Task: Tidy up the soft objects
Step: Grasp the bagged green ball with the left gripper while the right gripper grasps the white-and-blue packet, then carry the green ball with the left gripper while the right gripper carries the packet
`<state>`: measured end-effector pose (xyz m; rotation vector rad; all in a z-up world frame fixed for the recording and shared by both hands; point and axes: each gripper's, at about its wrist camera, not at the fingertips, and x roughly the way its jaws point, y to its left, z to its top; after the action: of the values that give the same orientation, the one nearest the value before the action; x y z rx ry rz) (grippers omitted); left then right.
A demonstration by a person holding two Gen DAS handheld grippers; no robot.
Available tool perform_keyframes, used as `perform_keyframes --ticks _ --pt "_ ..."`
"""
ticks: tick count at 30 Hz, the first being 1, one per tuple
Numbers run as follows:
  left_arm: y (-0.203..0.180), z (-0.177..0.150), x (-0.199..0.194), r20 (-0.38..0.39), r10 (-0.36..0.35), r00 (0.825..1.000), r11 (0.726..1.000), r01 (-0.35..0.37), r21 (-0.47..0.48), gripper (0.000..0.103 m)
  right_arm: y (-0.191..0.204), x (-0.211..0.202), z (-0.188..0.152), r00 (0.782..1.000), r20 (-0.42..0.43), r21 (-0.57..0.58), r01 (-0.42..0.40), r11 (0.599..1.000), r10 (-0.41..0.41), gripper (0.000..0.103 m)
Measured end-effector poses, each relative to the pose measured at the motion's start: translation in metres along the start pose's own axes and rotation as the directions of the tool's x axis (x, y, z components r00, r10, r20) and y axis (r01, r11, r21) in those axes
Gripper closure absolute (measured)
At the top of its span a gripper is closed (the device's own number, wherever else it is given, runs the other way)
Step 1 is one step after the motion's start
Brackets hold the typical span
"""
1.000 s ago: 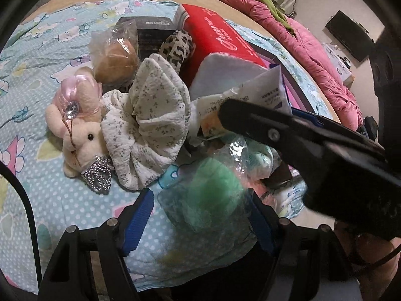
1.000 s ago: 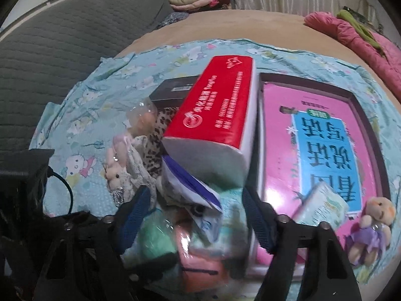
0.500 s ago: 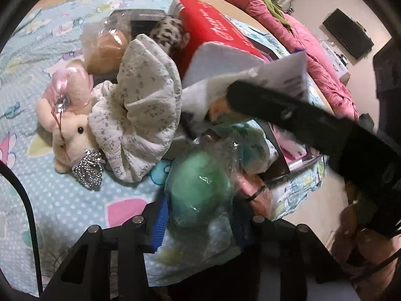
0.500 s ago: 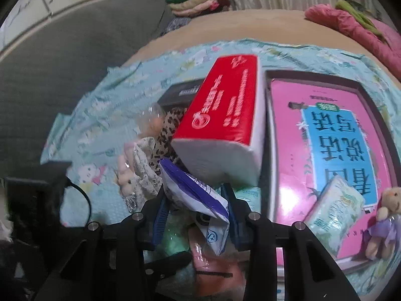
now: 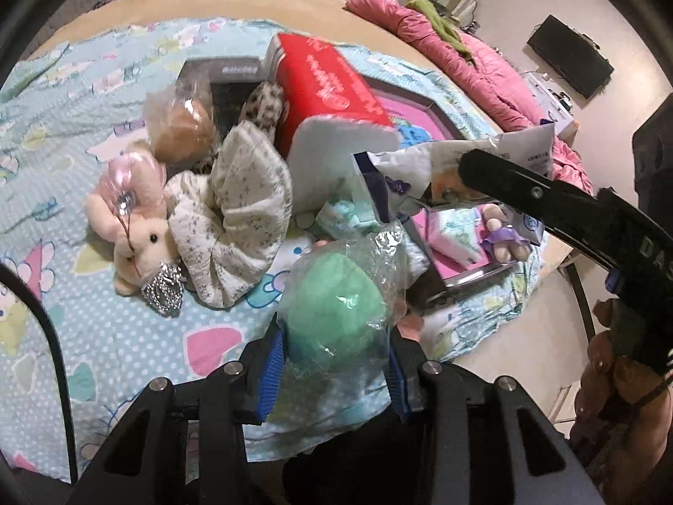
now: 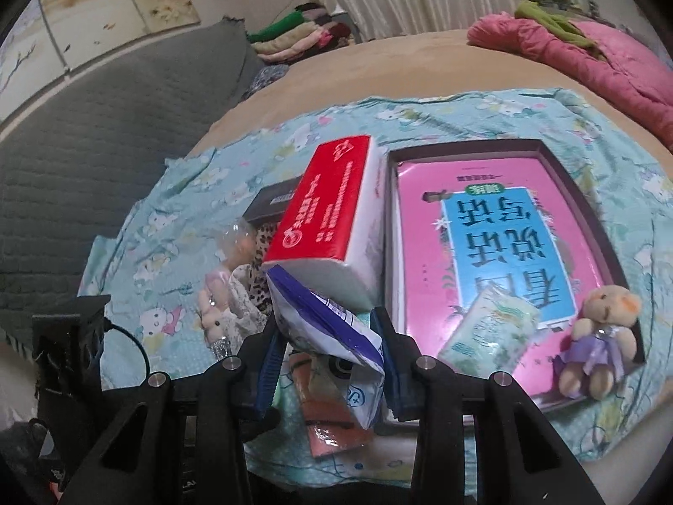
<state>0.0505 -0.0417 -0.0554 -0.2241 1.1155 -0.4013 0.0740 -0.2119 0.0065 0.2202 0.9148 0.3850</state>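
My left gripper (image 5: pixel 334 351) is shut on a green soft toy in a clear plastic bag (image 5: pixel 336 303), held just above the cartoon bedsheet (image 5: pixel 105 336). My right gripper (image 6: pixel 328 362) is shut on a white and purple tissue packet (image 6: pixel 332 328), lifted in front of the red tissue pack (image 6: pixel 328 214). In the left wrist view that packet (image 5: pixel 420 168) hangs from the right gripper's black finger (image 5: pixel 547 206). A pink plush rabbit (image 5: pixel 130 219), a floral scrunchie (image 5: pixel 239 214) and a bagged brown toy (image 5: pixel 181 126) lie at the left.
A dark tray (image 6: pixel 563 176) holds a pink and blue book (image 6: pixel 496 244), a small tissue pack (image 6: pixel 488 328) and a little bear in purple (image 6: pixel 597 336). An orange packet (image 6: pixel 332 425) lies under the right gripper. A pink quilt (image 6: pixel 597 54) and grey mat (image 6: pixel 84 134) lie beyond.
Both grippers closed, the left on the bagged green toy and the right on the tissue packet. Both then lifted, and the right one shifted sideways with its packet.
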Motion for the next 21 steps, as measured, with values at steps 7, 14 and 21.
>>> perform_keyframes --ticks 7,14,21 --pt "-0.015 0.008 -0.035 0.066 0.017 0.998 0.999 -0.020 0.038 0.061 -0.004 -0.027 0.008 0.998 0.066 0.009 0.014 1.000 -0.014 0.062" --pt "-0.036 0.015 -0.052 0.103 0.049 0.993 0.997 -0.054 0.050 0.061 -0.009 -0.045 0.009 0.995 0.103 0.027 0.014 1.000 -0.017 0.062" --pt "-0.057 0.022 -0.059 0.114 0.085 0.990 0.994 -0.092 0.055 0.061 -0.017 -0.062 0.010 0.989 0.145 0.058 0.013 0.998 -0.022 0.062"
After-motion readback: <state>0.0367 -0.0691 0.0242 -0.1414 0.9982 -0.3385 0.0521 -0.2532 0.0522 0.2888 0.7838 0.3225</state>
